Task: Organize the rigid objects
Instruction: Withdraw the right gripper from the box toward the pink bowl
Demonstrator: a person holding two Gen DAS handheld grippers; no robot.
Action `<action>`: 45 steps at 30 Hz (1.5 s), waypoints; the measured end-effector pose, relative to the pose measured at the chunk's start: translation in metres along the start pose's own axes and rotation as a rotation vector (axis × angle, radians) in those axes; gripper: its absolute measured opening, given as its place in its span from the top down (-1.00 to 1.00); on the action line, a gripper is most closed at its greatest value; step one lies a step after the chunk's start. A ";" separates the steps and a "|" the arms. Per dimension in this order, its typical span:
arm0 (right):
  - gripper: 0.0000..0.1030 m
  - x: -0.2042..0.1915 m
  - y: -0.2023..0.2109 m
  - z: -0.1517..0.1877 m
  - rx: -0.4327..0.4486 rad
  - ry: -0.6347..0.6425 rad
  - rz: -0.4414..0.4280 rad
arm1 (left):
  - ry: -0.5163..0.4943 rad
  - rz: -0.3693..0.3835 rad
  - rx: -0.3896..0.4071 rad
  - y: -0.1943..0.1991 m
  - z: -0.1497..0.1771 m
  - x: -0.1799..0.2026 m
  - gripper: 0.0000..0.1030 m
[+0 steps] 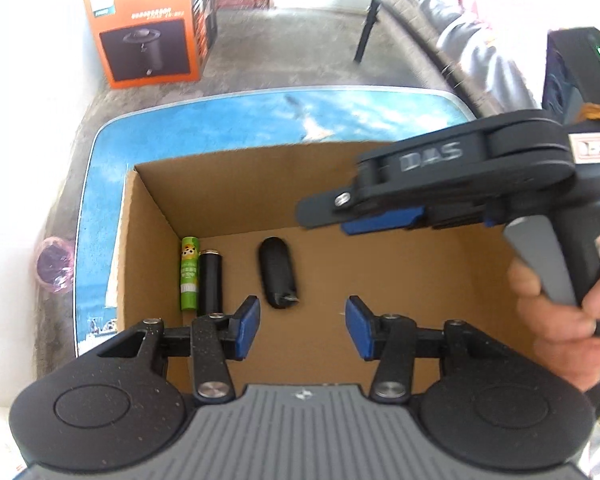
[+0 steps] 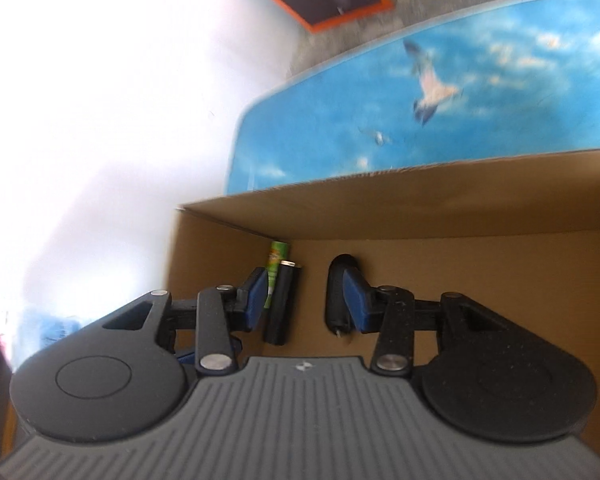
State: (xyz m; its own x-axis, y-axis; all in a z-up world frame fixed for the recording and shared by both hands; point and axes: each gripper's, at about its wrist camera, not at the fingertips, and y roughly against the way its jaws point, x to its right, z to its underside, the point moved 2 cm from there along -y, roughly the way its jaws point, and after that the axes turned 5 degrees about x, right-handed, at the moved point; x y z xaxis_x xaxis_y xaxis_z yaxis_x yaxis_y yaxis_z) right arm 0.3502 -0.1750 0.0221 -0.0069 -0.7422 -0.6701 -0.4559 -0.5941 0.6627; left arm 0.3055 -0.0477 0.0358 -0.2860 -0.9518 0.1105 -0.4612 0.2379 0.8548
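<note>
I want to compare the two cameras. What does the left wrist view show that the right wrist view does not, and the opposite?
Only the left wrist view shows the right gripper from outside, the hand holding its grey handle, the open left gripper, and a pink round object left of the table.

Only the right wrist view shows the right gripper from its own camera, open and empty, and the seagull print large on the blue tabletop.

Both show the cardboard box, with the green tube, the black cylinder and the black oval object inside, and the orange box.
</note>
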 end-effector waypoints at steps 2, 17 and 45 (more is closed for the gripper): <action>0.20 -0.003 0.027 0.005 0.037 0.000 -0.022 | 0.001 0.022 0.035 0.020 0.008 0.003 0.06; 0.18 -0.031 0.203 0.149 0.364 0.163 -0.168 | -0.038 0.143 0.294 0.120 0.105 0.019 -0.03; 0.46 0.017 0.102 0.299 0.260 0.240 0.250 | -0.304 0.123 0.185 0.049 0.269 0.085 -0.05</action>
State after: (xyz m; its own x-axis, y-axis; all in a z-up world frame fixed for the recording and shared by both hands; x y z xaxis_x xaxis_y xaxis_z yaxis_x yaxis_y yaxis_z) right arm 0.0376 -0.1557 -0.0215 0.0478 -0.9226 -0.3827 -0.6758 -0.3120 0.6678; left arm 0.0325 -0.0643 -0.0494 -0.5725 -0.8195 0.0271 -0.5441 0.4044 0.7351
